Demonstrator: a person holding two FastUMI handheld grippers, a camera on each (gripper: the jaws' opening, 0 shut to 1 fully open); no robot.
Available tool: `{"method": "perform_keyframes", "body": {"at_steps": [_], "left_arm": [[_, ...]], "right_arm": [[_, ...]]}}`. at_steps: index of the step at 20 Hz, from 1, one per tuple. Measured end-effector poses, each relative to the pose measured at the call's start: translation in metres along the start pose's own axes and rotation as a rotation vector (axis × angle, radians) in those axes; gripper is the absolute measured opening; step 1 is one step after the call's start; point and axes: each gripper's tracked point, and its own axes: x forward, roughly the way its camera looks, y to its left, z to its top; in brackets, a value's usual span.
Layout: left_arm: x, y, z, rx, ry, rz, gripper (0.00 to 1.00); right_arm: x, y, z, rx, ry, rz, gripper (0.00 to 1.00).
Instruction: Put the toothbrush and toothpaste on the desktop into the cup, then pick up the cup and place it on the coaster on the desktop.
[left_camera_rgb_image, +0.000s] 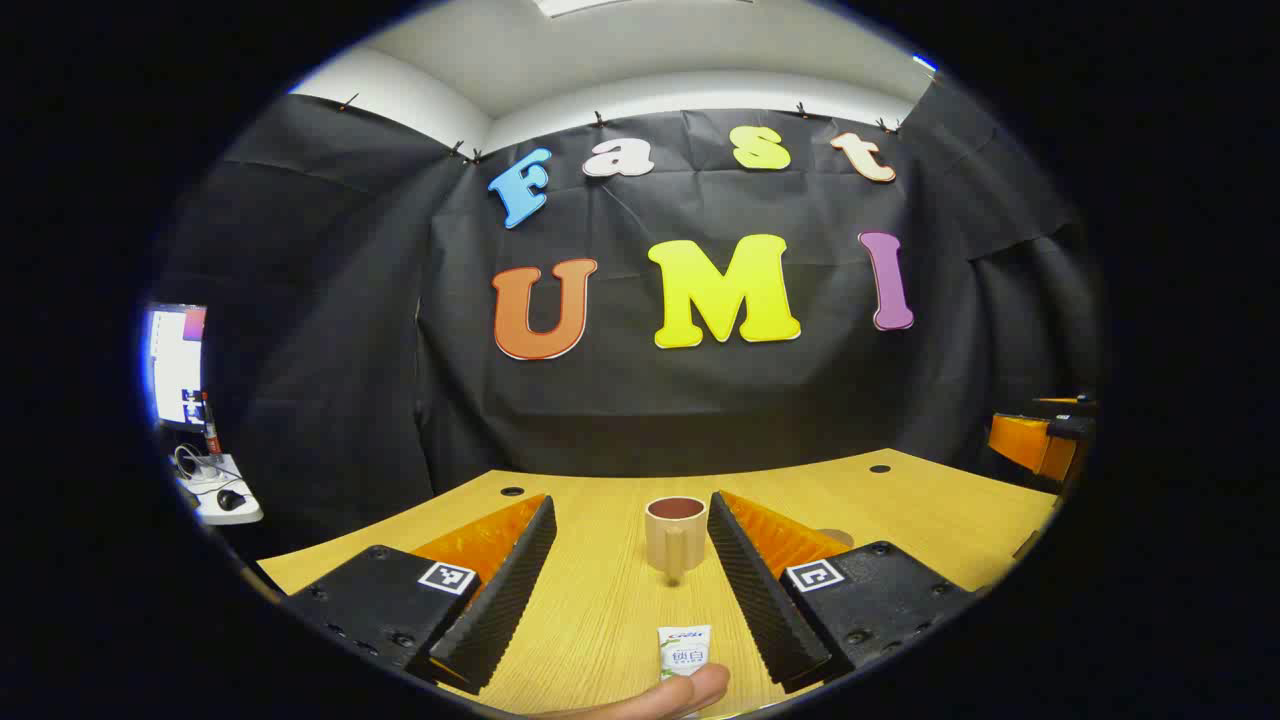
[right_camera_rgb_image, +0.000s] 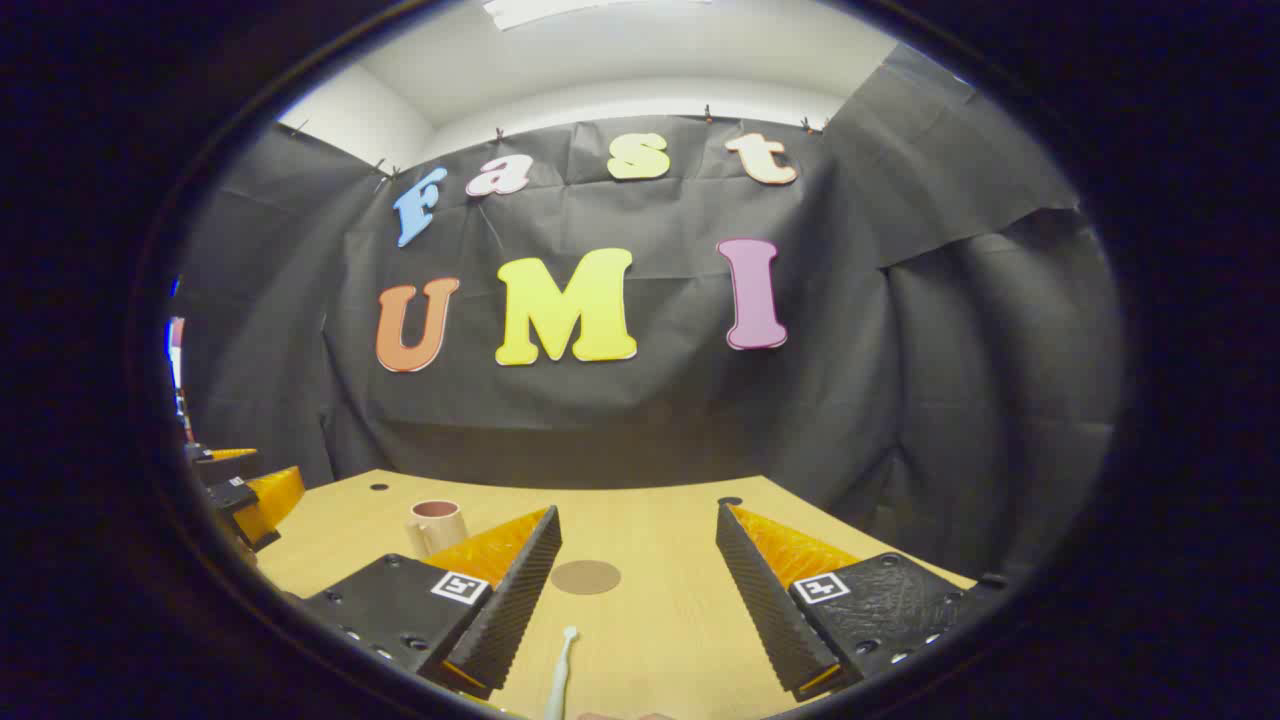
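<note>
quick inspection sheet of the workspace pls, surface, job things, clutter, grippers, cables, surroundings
surface: wooden desktop with round grommet holes.
job's things: cup upright, apart from the rest; toothpaste lying ahead of the left gripper, a fingertip on its near end; toothbrush lying ahead of the right gripper; coaster bare.
clutter: nothing seen.
grippers: both open, holding nothing.
cables: some on a side table.
surroundings: black cloth wall, screen at left.
</note>
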Motion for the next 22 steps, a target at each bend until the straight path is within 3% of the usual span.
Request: {"method": "perform_keyframes", "body": {"at_steps": [4,11,22], "left_arm": [[-0.002,-0.007,-0.004,-0.041,0.006,-0.062,0.96],[-0.005,-0.004,-0.01,-0.032,0.023,-0.072,0.96],[-0.002,-0.003,-0.013,-0.024,0.031,-0.071,0.97]], "right_arm": [[-0.006,0.01,0.005,-0.078,-0.022,-0.022,0.94],[-0.016,0.031,-0.001,-0.113,-0.006,-0.004,0.95],[-0.015,0.024,-0.002,-0.106,-0.011,-0.026,0.95]]}}
